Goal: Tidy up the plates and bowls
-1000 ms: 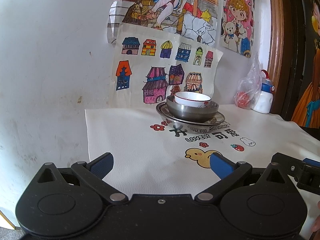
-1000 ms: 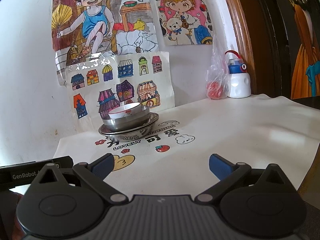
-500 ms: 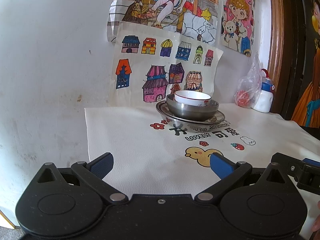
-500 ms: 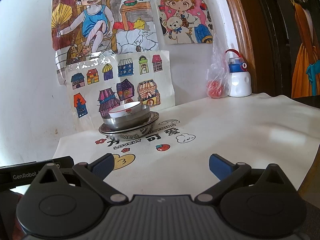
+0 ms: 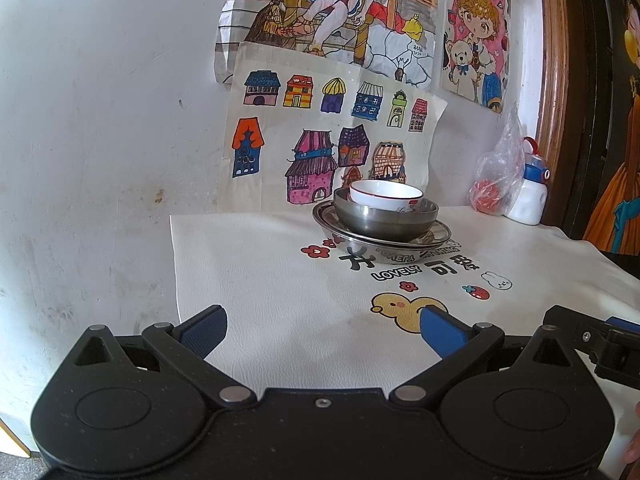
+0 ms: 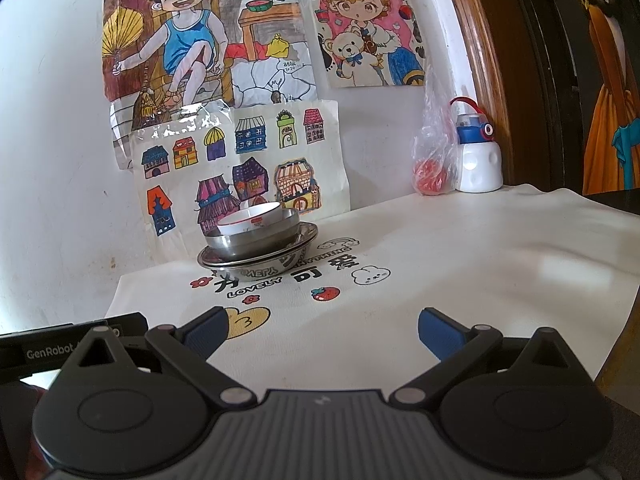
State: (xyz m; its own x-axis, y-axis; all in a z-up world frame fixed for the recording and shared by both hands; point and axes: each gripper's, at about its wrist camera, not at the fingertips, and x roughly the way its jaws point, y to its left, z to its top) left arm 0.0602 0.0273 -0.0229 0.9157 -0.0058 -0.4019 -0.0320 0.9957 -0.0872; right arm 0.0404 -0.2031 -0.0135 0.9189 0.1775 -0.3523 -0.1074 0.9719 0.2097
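A small white bowl with a red rim (image 5: pixel 386 197) (image 6: pixel 256 216) sits inside a steel bowl (image 5: pixel 384 222) (image 6: pixel 256 236), which sits on stacked steel plates (image 5: pixel 400 246) (image 6: pixel 260 262) at the back of the table near the wall. My left gripper (image 5: pixel 322 326) is open and empty, held over the near part of the white tablecloth, well short of the stack. My right gripper (image 6: pixel 320 328) is open and empty, also near the front edge, to the right of the left one.
A white tablecloth (image 5: pixel 280 280) (image 6: pixel 480 260) with cartoon prints covers the table. A white bottle with a blue and red cap (image 5: pixel 530 196) (image 6: pixel 478 160) and a clear plastic bag (image 5: pixel 498 176) (image 6: pixel 434 152) stand at the back right. Drawings hang on the wall behind. A dark wooden frame (image 6: pixel 520 80) rises at right.
Both grippers have drifted very slightly; the stack looks almost unchanged in place. Both stay open and empty.
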